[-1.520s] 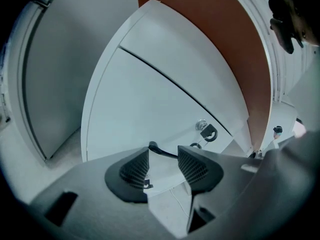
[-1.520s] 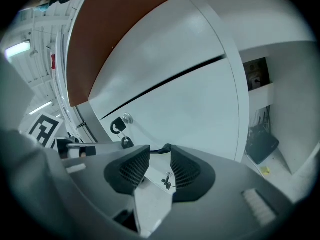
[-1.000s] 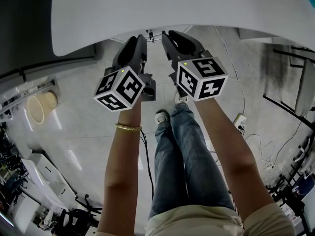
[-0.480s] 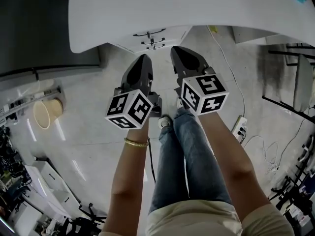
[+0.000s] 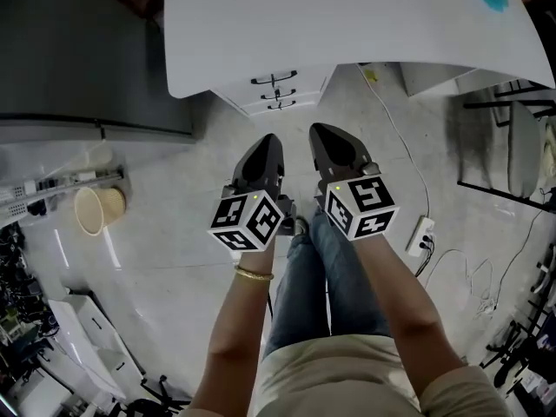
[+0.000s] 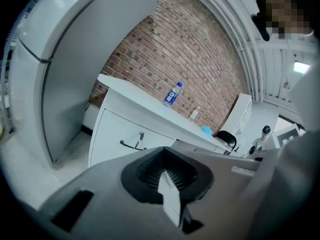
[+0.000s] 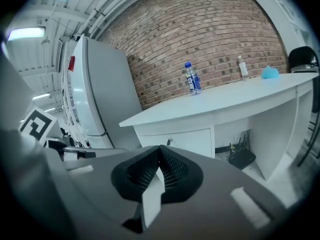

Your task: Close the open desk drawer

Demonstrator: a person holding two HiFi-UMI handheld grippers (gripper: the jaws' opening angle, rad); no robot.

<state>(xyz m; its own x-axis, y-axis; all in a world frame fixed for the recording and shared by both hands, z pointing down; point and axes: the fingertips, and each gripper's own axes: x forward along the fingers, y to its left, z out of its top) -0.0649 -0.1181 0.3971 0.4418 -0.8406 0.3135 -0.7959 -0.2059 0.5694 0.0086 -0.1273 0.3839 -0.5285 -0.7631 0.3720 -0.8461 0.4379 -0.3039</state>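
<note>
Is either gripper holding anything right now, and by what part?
Nothing is held: the left gripper and the right gripper are both shut and empty.

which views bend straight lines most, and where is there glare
Right gripper view: strong fisheye, the desk edge and brick wall bow, corners go black. Left gripper view: the same bowing. Head view: milder curve, with white glare streaked on the floor at left.

The person wears blue denim jeans [image 5: 334, 285], a pale beige top [image 5: 347, 379] and a thin gold bangle [image 5: 254, 274] on the left wrist. The dark grey plastic left gripper [image 5: 268, 142] and right gripper [image 5: 322, 133] bear black-and-white square-marker cubes [image 5: 248, 221].
</note>
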